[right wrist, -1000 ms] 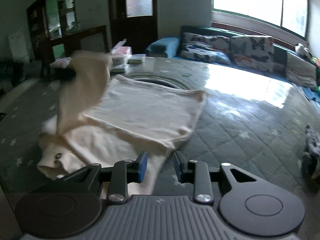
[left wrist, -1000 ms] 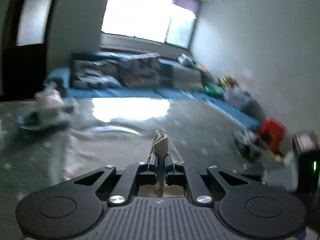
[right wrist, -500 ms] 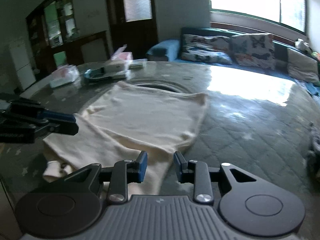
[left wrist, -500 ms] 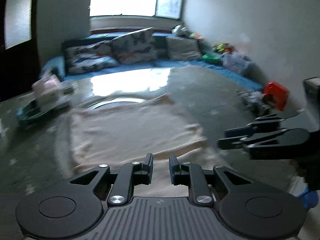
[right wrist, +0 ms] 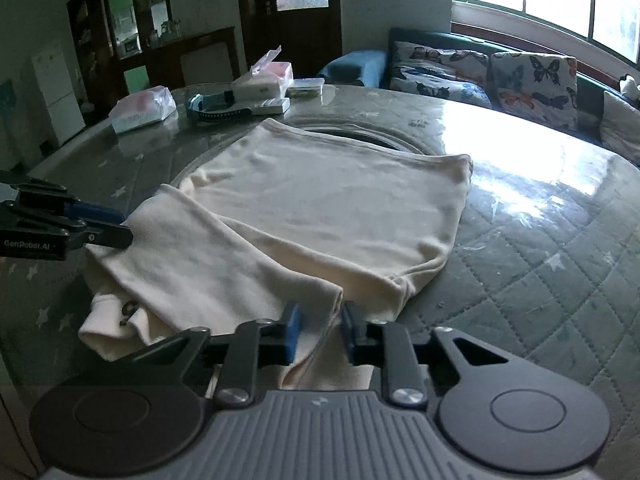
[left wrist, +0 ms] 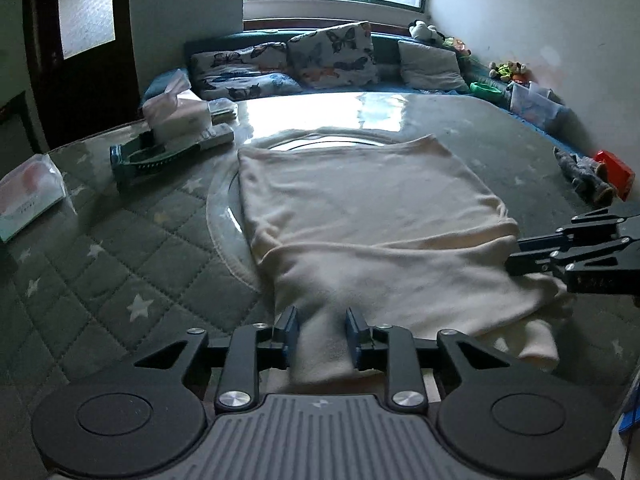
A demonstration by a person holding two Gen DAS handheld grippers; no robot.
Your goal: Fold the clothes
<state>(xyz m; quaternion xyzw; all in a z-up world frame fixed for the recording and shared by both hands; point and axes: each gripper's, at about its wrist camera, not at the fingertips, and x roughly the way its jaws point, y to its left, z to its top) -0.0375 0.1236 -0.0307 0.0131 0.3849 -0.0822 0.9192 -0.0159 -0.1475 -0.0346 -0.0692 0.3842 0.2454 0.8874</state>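
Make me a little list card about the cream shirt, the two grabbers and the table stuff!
garment: cream shirt, lying flat, near part folded over
surface: quilted star table cover
left gripper: jaws opening, shirt edge between them
right gripper: jaws closing, shirt edge between them
far side of table: tissue box, plastic packet

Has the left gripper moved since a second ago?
Yes. The left gripper, which held a raised fold of the cream garment, now sits low at its near edge, fingers opening, with the tissue box fixed.
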